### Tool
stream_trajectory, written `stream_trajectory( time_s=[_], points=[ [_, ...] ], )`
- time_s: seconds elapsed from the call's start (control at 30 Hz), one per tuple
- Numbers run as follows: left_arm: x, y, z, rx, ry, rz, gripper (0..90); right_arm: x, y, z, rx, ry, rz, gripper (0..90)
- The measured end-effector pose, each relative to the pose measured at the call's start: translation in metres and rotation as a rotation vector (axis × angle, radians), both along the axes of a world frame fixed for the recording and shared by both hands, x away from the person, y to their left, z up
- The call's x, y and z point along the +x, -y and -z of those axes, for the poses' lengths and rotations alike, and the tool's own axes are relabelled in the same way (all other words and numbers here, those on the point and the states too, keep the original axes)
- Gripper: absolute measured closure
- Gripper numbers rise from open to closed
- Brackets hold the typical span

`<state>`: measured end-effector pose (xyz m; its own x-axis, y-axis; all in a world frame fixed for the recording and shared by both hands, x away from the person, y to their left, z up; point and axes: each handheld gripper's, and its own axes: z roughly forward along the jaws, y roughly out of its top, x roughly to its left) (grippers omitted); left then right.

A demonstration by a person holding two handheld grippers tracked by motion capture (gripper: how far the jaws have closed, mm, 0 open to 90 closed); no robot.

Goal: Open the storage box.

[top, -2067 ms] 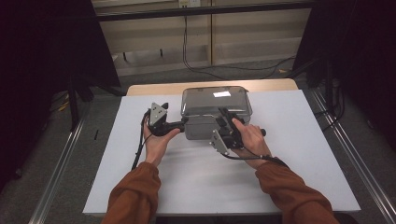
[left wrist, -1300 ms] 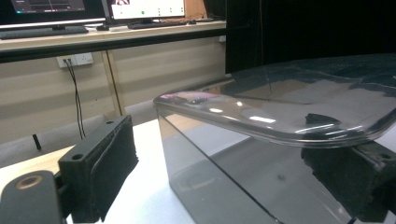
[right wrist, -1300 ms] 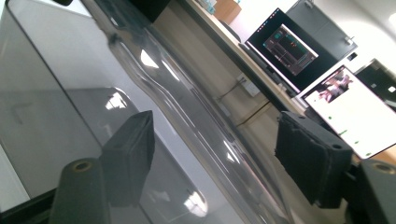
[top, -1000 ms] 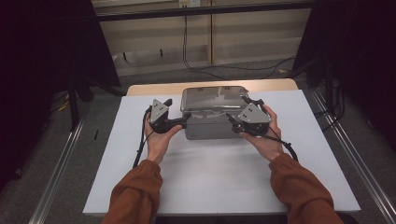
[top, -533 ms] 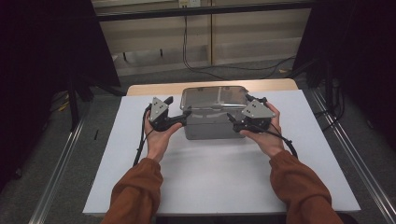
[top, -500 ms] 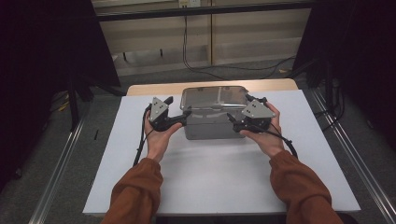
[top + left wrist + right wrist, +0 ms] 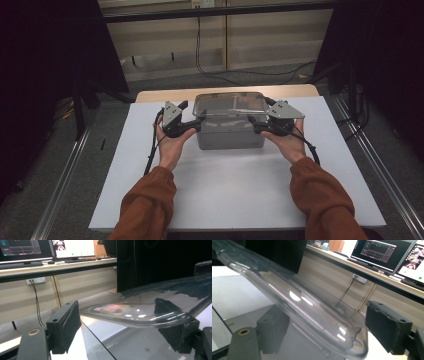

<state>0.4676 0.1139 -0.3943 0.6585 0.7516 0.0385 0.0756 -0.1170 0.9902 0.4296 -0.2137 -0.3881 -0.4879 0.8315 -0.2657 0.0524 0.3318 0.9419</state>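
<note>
A clear plastic box (image 7: 230, 135) with a clear lid (image 7: 230, 104) stands at the far middle of the white table (image 7: 225, 195). My left gripper (image 7: 194, 115) is at the lid's left end and my right gripper (image 7: 257, 113) at its right end. Both stand open, each with its jaws either side of the lid's rim. In the left gripper view the lid (image 7: 150, 302) runs between the pads, and one pad (image 7: 172, 325) shows through the plastic. The right gripper view has the lid's rim (image 7: 287, 297) crossing between its pads (image 7: 388, 327) the same way. Whether any pad touches the lid I cannot tell.
Bare white tabletop lies in front of the box, between the person's orange sleeves (image 7: 150, 200). Metal rails (image 7: 65, 185) run along the floor on both sides. Cables (image 7: 200, 55) hang on the wall behind. Monitors (image 7: 384, 252) and a keyboard sit on a far desk.
The right hand has swung its gripper from the box's front to the lid's right end. The left gripper has edged in toward the lid's left end. Over the last half second both hold still.
</note>
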Motion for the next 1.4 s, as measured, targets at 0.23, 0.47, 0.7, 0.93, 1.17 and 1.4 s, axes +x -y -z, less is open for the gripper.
stream_trajectory(
  time_s=[0.23,0.47,0.7,0.93,1.17,1.4],
  points=[
    [0.003,0.0,-0.002,0.007,-0.003,0.009,24.4,0.005,0.005,-0.002,0.036,0.006,0.0,25.8],
    [0.006,0.002,-0.003,-0.009,-0.003,0.033,31.6,0.01,0.008,0.0,0.042,0.007,-0.011,34.8],
    [0.007,0.004,-0.006,0.01,0.014,0.05,36.7,0.015,0.005,-0.007,0.04,0.014,-0.039,40.0],
    [0.01,0.005,-0.011,0.013,0.021,0.058,40.8,0.02,0.0,-0.011,0.04,0.02,-0.061,45.1],
    [0.014,0.007,-0.013,0.019,0.03,0.052,42.5,0.023,-0.001,-0.015,0.041,0.031,-0.067,45.3],
    [0.02,0.009,-0.014,0.037,0.038,0.058,45.2,0.026,0.001,-0.017,0.044,0.027,-0.072,45.4]
  ],
)
